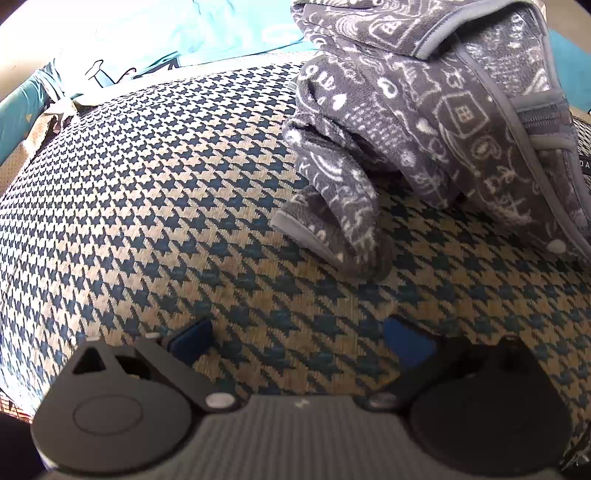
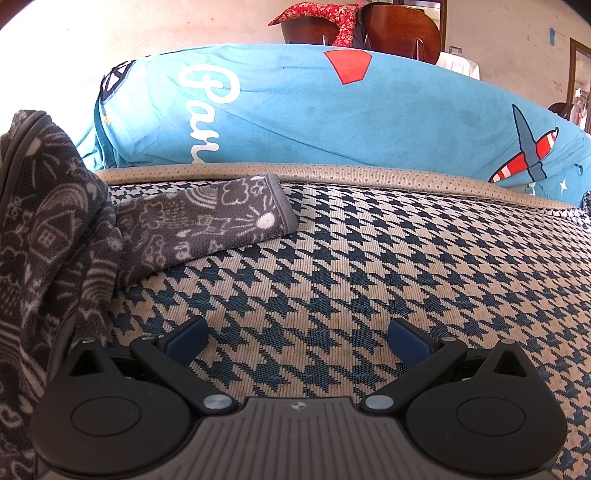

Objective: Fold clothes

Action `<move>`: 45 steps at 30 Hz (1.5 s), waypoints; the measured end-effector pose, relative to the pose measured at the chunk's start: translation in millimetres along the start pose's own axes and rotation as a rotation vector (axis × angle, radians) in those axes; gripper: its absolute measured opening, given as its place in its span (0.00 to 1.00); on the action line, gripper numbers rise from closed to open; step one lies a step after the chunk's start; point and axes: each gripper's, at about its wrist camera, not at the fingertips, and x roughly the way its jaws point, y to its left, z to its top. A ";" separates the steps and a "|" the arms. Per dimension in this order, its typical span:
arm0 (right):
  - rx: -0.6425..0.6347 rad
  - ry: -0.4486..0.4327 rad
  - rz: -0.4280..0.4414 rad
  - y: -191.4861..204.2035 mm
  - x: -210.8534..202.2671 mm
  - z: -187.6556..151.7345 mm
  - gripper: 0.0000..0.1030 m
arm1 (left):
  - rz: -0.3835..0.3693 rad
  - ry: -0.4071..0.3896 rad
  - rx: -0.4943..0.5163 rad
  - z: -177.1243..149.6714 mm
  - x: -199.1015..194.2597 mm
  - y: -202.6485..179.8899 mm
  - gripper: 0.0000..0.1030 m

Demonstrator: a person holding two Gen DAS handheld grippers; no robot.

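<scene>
A dark grey fleece garment (image 1: 424, 122) with white doodle print lies bunched on the houndstooth surface (image 1: 147, 192), at the upper right of the left wrist view; one sleeve cuff (image 1: 325, 229) points toward my left gripper. My left gripper (image 1: 299, 341) is open and empty, low over the fabric surface, short of the cuff. In the right wrist view the same garment (image 2: 48, 236) fills the left edge, with a sleeve (image 2: 207, 218) stretched flat to the right. My right gripper (image 2: 297, 341) is open and empty, right of the garment, not touching it.
A bright blue printed cloth (image 2: 332, 110) lies in a heap along the far edge of the houndstooth surface (image 2: 406, 258), also visible in the left wrist view (image 1: 184, 33). A beige dotted border (image 2: 332, 173) runs between them. Wooden furniture with a red cloth (image 2: 340, 18) stands behind.
</scene>
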 end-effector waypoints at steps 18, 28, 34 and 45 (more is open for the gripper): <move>0.116 0.176 -0.110 11.4 -44.3 -15.9 1.00 | -0.019 -0.006 0.003 -7.3 -9.3 5.0 1.00; 0.179 0.329 -0.153 13.8 -90.1 -30.0 1.00 | -0.033 -0.023 0.008 -3.0 -4.9 3.6 1.00; 0.191 0.324 -0.184 32.2 -135.6 -47.6 1.00 | -0.045 -0.022 0.007 -12.3 -15.7 -4.2 1.00; 0.246 0.318 -0.157 59.7 -185.5 -82.6 1.00 | -0.059 -0.013 0.022 -51.3 -49.8 -10.4 1.00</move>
